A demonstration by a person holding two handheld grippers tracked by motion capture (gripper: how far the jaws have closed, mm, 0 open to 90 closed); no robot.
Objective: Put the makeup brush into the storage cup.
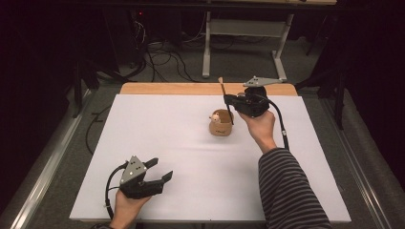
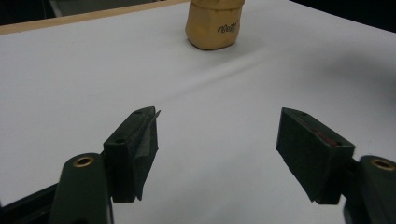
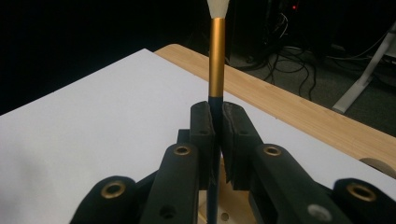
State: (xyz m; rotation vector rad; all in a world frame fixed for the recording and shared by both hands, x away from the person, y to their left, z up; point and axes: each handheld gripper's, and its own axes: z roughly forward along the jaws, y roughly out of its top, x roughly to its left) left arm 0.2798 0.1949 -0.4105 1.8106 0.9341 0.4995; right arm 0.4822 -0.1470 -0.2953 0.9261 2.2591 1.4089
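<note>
Right gripper (image 1: 232, 104) pinches a thin brush (image 3: 217, 56) by its dark handle, held upright above a tan pot (image 1: 221, 124) mid-table. Brush looks light, stiff, gold metal collar, soft pale tip; best gripped on the handle. Left gripper (image 1: 157, 172) spread, empty, near front edge of white table (image 1: 157, 124).

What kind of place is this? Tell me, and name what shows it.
Likely a lab or recording room, not a home: a white-covered table in a dark room, loose cables on the floor behind, and a person working two grippers, left and right.
</note>
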